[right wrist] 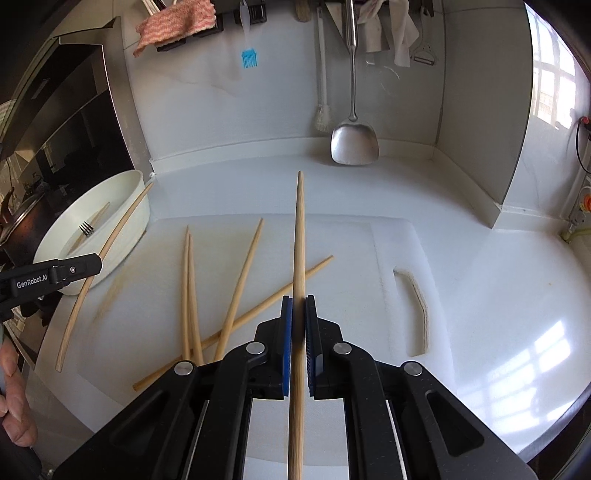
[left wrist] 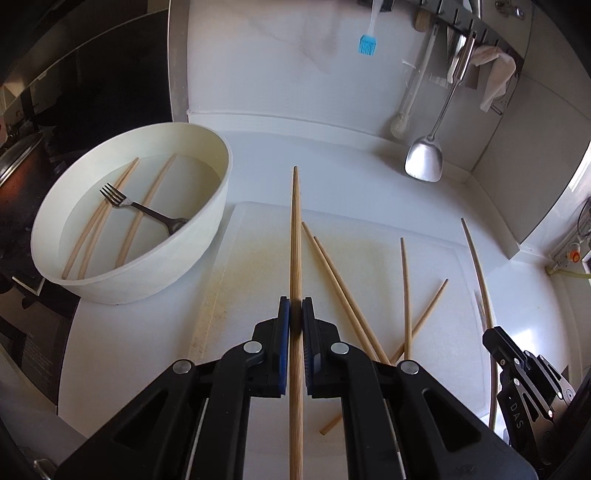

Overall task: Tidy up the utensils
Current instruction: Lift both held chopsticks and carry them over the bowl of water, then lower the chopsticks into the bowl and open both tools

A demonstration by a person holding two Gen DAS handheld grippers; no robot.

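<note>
My left gripper (left wrist: 296, 306) is shut on a wooden chopstick (left wrist: 296, 236) that points forward above the white cutting board (left wrist: 258, 258). My right gripper (right wrist: 299, 304) is shut on another chopstick (right wrist: 300, 236), also pointing forward over the board (right wrist: 369, 266). Several loose chopsticks (left wrist: 347, 291) lie on the board, also in the right wrist view (right wrist: 240, 280). A white round bowl (left wrist: 207, 236) at the left holds three chopsticks (left wrist: 146, 206) and a dark fork (left wrist: 147, 210). The right gripper shows at the left view's lower right (left wrist: 491, 336); the left gripper shows at the right view's left edge (right wrist: 98, 264).
A steel spatula (left wrist: 424, 158) (right wrist: 354, 144), a white brush (right wrist: 322, 118), a blue silicone brush (left wrist: 367, 44) (right wrist: 249, 59) and cloths (right wrist: 173, 22) hang on the back wall. A dark stove area with a pot (right wrist: 22, 221) lies left. A wall corner (right wrist: 495, 221) juts in at right.
</note>
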